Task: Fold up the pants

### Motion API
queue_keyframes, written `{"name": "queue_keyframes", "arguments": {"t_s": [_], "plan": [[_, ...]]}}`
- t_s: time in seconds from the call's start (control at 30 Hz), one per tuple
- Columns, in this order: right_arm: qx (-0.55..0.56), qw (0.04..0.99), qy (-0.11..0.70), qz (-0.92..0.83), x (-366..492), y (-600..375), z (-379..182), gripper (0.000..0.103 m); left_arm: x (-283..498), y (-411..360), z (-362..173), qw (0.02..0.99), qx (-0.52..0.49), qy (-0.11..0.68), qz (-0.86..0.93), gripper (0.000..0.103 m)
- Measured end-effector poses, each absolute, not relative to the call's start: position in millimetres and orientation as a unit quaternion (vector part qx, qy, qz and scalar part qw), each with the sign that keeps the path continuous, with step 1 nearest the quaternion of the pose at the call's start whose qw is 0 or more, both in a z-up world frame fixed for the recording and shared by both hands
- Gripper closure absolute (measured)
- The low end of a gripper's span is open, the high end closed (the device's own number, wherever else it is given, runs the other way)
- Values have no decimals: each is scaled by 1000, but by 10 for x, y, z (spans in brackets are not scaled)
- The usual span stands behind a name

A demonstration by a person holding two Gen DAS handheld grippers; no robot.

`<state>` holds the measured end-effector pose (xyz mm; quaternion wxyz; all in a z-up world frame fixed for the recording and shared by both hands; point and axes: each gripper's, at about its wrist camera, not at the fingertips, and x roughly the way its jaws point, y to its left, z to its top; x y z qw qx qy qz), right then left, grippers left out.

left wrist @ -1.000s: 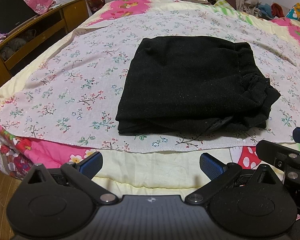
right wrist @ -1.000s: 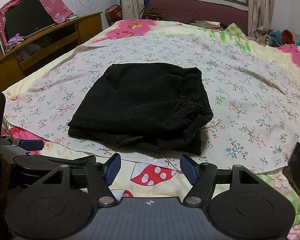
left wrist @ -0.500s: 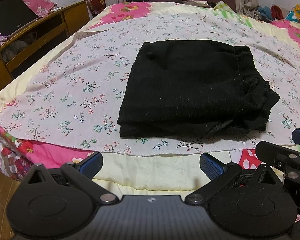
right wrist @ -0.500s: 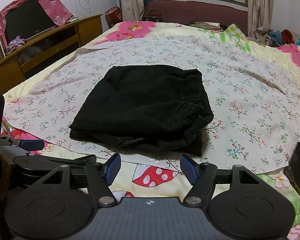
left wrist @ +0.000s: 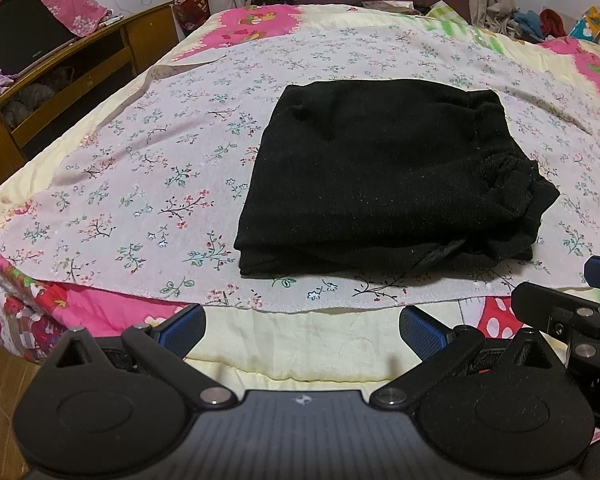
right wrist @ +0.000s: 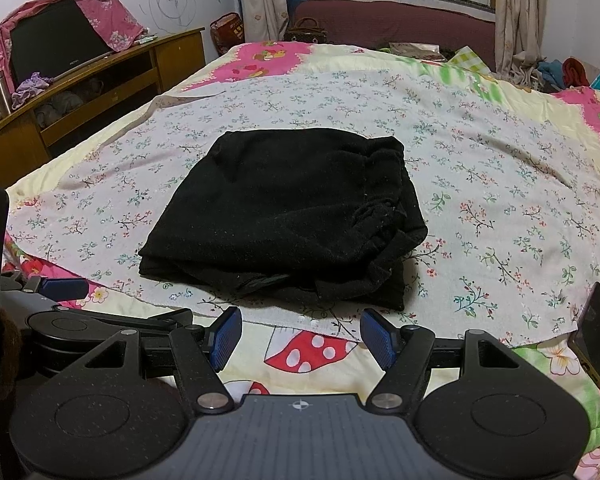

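Both tools, left tool (left wrist: 302,330) and right tool (right wrist: 300,338), stay open, off the unmoved pants (left wrist: 384,176).

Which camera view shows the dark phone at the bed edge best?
The right wrist view: the phone lies on the floral sheet's near right corner, partly cut off by the frame. The left wrist view does not show it.
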<state>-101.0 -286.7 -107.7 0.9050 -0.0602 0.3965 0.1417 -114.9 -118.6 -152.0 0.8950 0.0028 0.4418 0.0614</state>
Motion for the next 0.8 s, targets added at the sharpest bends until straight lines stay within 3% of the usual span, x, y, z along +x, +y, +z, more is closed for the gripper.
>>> {"name": "queue_keyframes", "arguments": {"t_s": [0.8], "plan": [[-61,906,395,141,-1004,-2858,-1073,48,-1135,-1204,-1498,896,7,439,63,0]]}}
